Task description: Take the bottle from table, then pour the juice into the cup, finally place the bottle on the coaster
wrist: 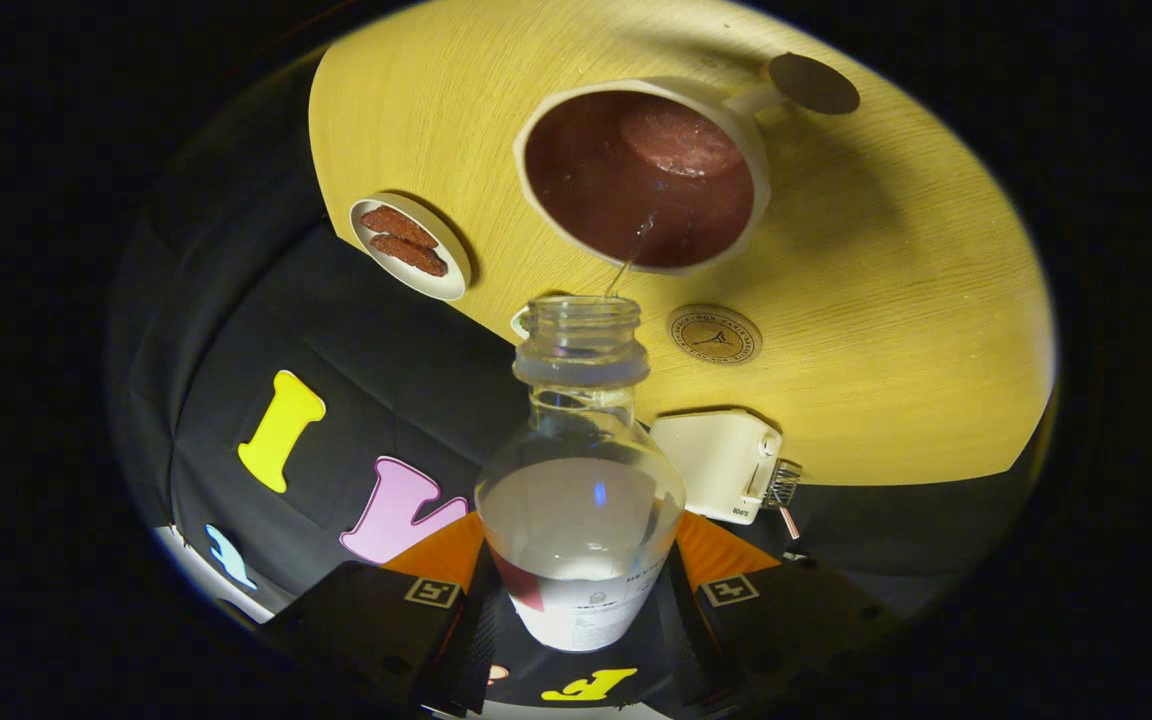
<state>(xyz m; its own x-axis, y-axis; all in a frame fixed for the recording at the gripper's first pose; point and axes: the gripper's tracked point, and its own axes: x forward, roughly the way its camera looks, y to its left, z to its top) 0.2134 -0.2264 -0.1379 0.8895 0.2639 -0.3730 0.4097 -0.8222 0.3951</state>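
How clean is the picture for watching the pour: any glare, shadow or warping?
Gripper view: fisheye bends the table edge; light is warm, the cup casts a soft shadow; a small glint sits on the bottle held in the hand-held gripper; the stream is thin but visible.

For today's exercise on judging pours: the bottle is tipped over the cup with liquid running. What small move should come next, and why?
Probably hold the tilt a little longer. The gripper is shut on the bottle, a thin stream runs from its mouth into the cup, and liquid remains inside. The coaster waits just beside the cup.
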